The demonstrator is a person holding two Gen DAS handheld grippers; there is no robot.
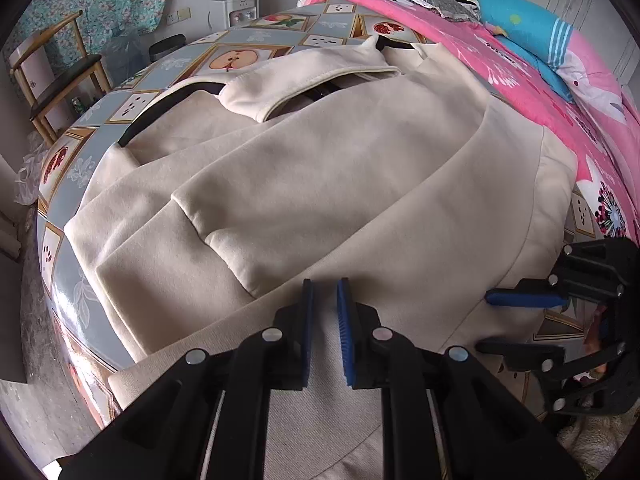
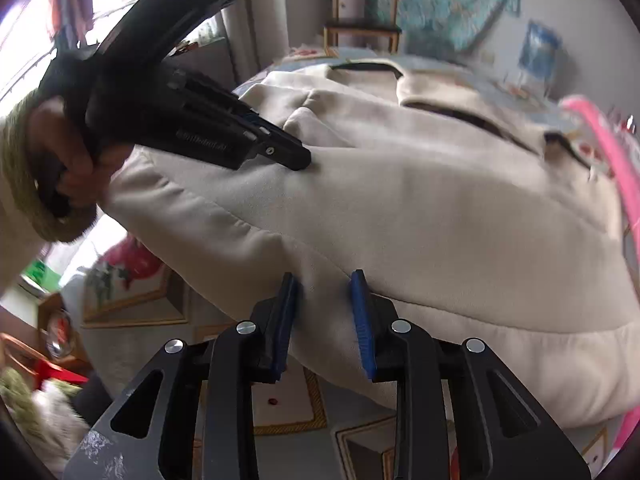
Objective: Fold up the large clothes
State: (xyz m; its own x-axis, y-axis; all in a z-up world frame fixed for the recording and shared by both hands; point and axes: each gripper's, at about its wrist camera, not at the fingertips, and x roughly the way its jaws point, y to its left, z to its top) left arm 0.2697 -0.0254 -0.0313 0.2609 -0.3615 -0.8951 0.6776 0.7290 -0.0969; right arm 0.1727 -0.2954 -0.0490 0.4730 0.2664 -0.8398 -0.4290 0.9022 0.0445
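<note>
Cream fleece sweatshirt (image 1: 340,168) spread across fruit-print tablecloth (image 1: 240,56). Left gripper (image 1: 325,292) pinching hem at 6 o'clock, anchoring fold. Right gripper (image 2: 324,284) parted around hem, unclamped.

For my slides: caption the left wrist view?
Left claw shut on cream coat spread over a fruit-print table.

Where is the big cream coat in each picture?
Left wrist view: the cream coat fills the middle, spread on the fruit-patterned tablecloth.
Right wrist view: the coat fills the middle and right, its near edge at the bottom.
Shared landmark: the wooden chair, upper left in the left view, top centre in the right.
</note>
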